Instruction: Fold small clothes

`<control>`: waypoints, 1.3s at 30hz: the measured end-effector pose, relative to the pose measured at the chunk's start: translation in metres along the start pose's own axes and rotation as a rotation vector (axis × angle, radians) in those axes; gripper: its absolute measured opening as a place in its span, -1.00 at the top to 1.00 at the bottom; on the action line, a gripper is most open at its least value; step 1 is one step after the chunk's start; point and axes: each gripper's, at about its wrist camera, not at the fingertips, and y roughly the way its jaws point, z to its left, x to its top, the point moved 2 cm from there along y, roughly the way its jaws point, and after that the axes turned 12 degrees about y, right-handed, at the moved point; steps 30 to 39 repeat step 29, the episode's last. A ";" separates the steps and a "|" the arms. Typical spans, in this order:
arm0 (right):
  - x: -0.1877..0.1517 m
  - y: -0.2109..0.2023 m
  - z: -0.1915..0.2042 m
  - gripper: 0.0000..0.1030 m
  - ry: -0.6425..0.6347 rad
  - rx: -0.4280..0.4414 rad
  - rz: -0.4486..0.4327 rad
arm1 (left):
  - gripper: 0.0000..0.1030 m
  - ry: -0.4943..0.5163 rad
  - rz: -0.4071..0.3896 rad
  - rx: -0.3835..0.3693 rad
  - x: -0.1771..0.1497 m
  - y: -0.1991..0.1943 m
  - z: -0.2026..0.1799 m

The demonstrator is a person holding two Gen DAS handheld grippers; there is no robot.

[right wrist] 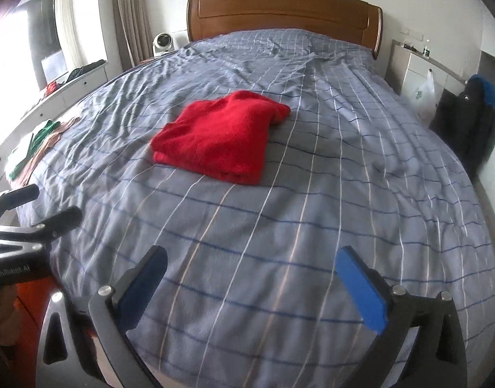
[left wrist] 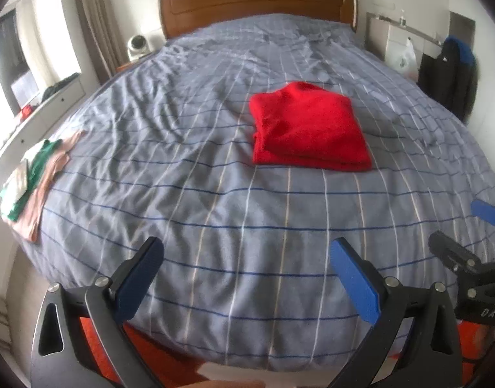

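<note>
Left wrist view shows the left hand-held gripper [left wrist: 246, 258] spread wide and empty above the bed [left wrist: 182, 194]; the right hand-held gripper [right wrist: 252, 266] gapes likewise. The folded red garment [left wrist: 307, 126] lies mid-bed, well apart from both.

Right gripper [left wrist: 487, 226] cut off at frame edge in left wrist view; clothes pile [left wrist: 30, 177] at bed's [left wrist: 215, 210] left edge too blurred to tell apart; shelf items [right wrist: 415, 47] too small.

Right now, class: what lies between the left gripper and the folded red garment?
Only bare checked bedcover lies between left gripper and red garment, seen in the left wrist view.
</note>
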 end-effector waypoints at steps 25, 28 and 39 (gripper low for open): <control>-0.005 -0.027 0.014 -0.99 0.003 -0.038 -0.022 | -0.99 -0.018 -0.026 -0.026 -0.009 -0.016 0.001; -0.003 -0.029 0.013 -0.99 0.011 -0.040 -0.036 | -0.99 -0.011 -0.052 -0.013 -0.009 -0.022 0.000; -0.002 -0.030 0.012 -0.99 0.014 -0.039 -0.040 | -0.99 -0.003 -0.060 -0.009 -0.008 -0.024 -0.001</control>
